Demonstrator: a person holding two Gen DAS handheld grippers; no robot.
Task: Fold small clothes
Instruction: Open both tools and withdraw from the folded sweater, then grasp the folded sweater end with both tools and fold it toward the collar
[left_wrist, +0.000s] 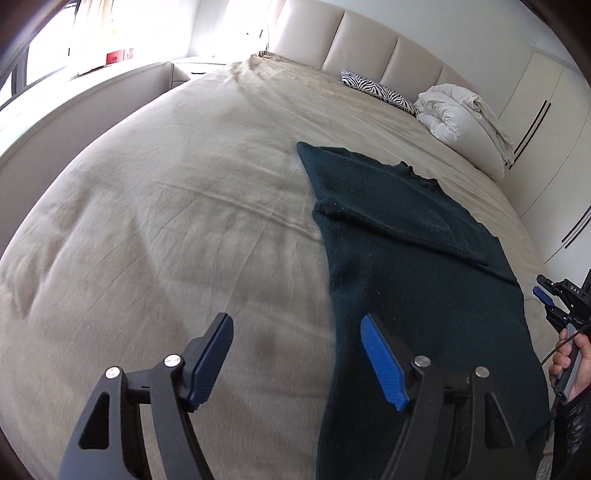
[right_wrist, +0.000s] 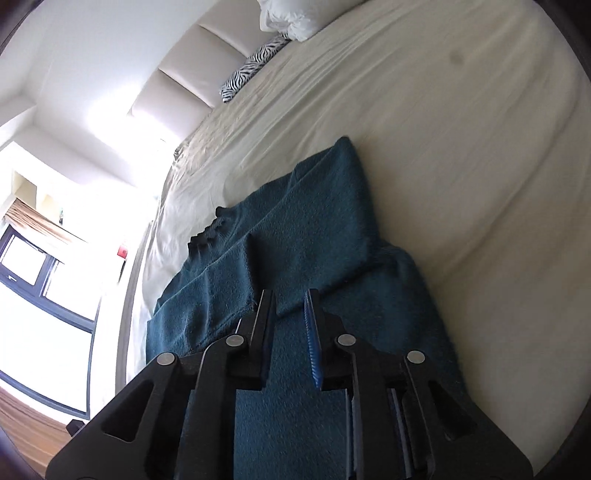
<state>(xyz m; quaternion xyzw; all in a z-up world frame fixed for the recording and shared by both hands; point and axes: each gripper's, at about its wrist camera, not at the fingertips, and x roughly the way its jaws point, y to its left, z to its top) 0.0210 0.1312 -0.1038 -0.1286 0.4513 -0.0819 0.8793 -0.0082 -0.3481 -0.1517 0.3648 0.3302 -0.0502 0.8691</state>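
Observation:
A dark teal knitted sweater (left_wrist: 413, 273) lies flat on the beige bed sheet (left_wrist: 166, 206), collar toward the headboard, with a sleeve folded across its body. My left gripper (left_wrist: 297, 326) hovers over the sweater's left edge, its jaws wide apart with nothing between them. In the left wrist view my right gripper (left_wrist: 546, 299) shows at the far right edge, held by a hand (left_wrist: 569, 360). In the right wrist view the right gripper (right_wrist: 289, 299) hangs above the sweater (right_wrist: 314, 229) with a narrow gap between its blue pads and no cloth in it.
A zebra-print pillow (left_wrist: 376, 90) and a bundled white duvet (left_wrist: 461, 110) lie by the padded headboard (left_wrist: 362, 48). White wardrobe doors (left_wrist: 546, 122) stand to the right of the bed, and a bright window (right_wrist: 44, 280) lies beyond its far side.

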